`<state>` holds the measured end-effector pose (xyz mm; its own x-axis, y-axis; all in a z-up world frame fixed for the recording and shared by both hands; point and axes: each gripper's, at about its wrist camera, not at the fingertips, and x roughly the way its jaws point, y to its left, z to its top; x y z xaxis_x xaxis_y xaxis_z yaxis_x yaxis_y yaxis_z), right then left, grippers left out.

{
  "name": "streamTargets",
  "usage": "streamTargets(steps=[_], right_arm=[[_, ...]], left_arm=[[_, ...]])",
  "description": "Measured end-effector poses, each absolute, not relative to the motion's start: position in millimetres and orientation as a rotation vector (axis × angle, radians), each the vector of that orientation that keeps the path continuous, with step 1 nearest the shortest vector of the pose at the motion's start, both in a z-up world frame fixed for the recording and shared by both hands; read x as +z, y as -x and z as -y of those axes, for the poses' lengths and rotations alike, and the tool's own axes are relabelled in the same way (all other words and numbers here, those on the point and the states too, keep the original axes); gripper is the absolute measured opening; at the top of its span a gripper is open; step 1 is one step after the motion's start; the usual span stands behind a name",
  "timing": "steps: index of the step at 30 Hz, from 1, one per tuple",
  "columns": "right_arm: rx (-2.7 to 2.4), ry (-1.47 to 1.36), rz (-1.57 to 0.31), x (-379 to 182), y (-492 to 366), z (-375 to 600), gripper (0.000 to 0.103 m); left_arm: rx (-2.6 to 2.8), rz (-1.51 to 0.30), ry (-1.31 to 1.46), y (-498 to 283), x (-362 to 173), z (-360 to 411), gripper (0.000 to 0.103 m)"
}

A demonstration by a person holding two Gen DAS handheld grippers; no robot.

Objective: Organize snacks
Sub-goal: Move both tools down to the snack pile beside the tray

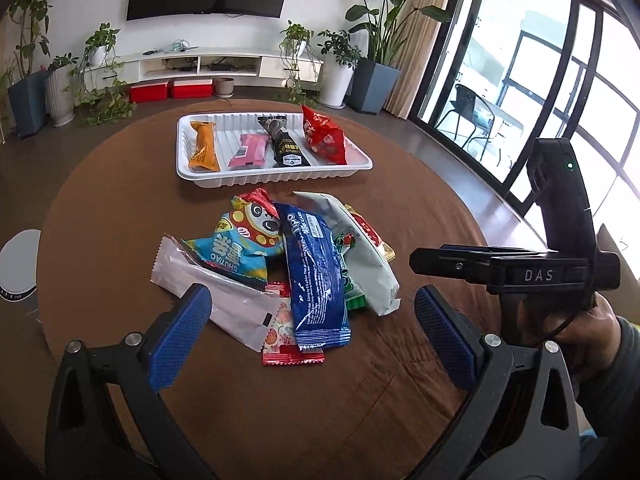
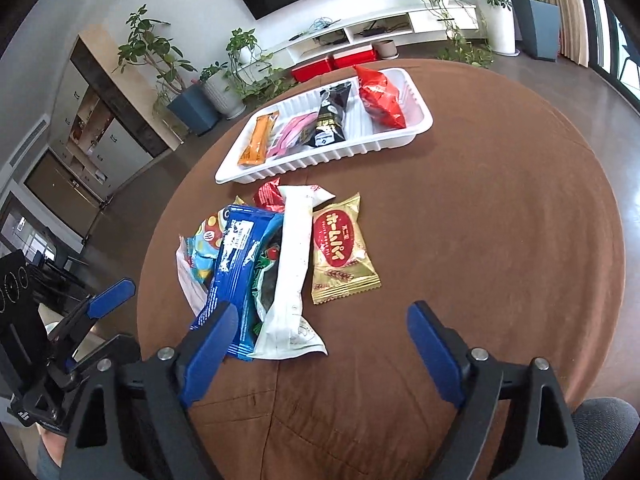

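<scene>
Sitting on a round table with a brown cloth [image 1: 120, 208], white ribbed plastic tray [image 1: 280, 178] at the far side, loose snack pile just in front of it.

Tray contents, left to right: orange packet [image 1: 204, 146], pink packet [image 1: 250, 151], black packet [image 1: 285, 148], red bag [image 1: 326, 136], lying side by side.

Pile, left to right in the left wrist view: long white-silver wrapper [image 1: 224, 300], light blue panda-print bag [image 1: 240, 244] partly over it, small red-and-white sachet [image 1: 286, 346] at the near edge, dark blue foil pack [image 1: 314, 276] lying over it and the green wrapper [image 1: 354, 298], pale white pouch [image 1: 360, 256] on the right side. Gold-and-red Japanese-lettered packet [image 2: 344, 254] lies flat just beside the white pouch [image 2: 290, 272], clearest in the right wrist view.

Left gripper [image 1: 312, 332] hovers over the near end of the pile, blue-padded jaws spread wide, nothing between the pads.

Right gripper [image 2: 320, 344] also wide apart, above bare cloth near the pouch's end, gripping nothing. Person's hand [image 1: 576, 328] on the right handle.
</scene>
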<state>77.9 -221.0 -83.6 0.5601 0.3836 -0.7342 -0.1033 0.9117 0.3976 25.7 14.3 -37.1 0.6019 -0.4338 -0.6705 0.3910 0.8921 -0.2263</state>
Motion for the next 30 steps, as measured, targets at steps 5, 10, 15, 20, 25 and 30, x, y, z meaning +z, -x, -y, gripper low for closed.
streamTargets(steps=[5, 10, 15, 20, 25, 30], right_arm=[[0.301, -0.312, -0.944, -84.8, -81.0, 215.8, 0.08], [0.307, -0.264, -0.942, -83.7, -90.1, 203.0, 0.076], [0.301, -0.232, -0.962, -86.2, -102.6, 196.3, 0.074], [0.298, -0.208, -0.981, -92.9, -110.1, 191.4, 0.067], [0.295, -0.193, -1.001, -98.8, -115.6, 189.5, 0.054], [0.291, -0.16, -1.015, -100.8, -119.3, 185.6, 0.051]], left_arm=[[-0.494, -0.804, 0.079, -29.3, -40.2, -16.9, 0.102], [-0.482, -0.808, 0.102, -30.6, -40.8, -24.8, 0.102], [-0.472, -0.801, 0.105, -29.9, -39.2, -30.0, 0.102], [-0.496, -0.802, 0.106, -33.8, -40.4, -29.0, 0.102], [-0.528, -0.81, 0.089, -36.2, -42.0, -23.0, 0.077], [-0.531, -0.83, 0.078, -41.6, -45.2, -20.0, 0.071]])
